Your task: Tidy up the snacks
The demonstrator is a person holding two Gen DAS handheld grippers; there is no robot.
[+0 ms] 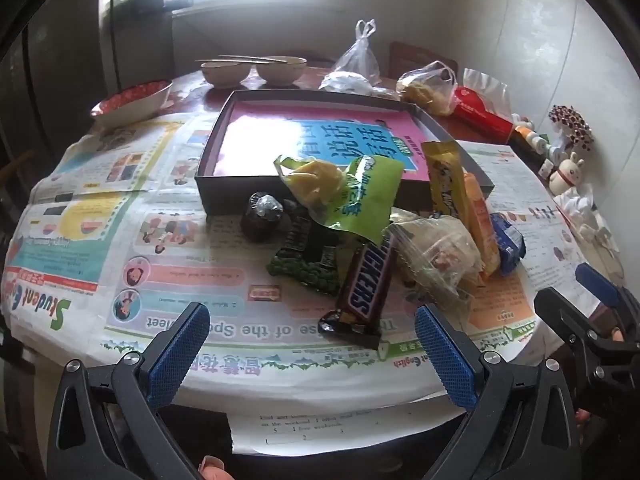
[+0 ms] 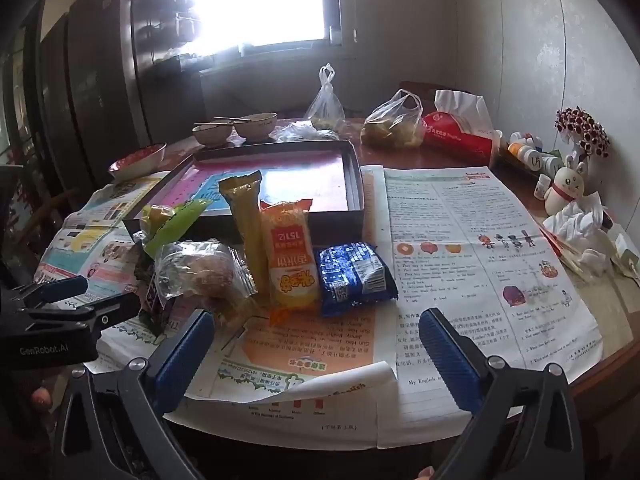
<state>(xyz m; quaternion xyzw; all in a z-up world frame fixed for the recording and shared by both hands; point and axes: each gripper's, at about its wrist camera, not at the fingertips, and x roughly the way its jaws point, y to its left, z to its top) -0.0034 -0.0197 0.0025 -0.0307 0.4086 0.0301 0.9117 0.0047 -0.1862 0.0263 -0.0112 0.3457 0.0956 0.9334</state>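
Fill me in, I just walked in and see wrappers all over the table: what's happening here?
A person is about to sort snacks with a hand-held gripper in each hand. The left hand-held gripper and right hand-held gripper are both open and hold nothing, poised over the table's near edge. The snack pile, including a Snickers bar and a blue packet, lies on newspaper before a shallow box that holds no snacks.

Bowls (image 1: 224, 72), tissue pack (image 2: 460, 136), bunny figurine (image 2: 566, 192).
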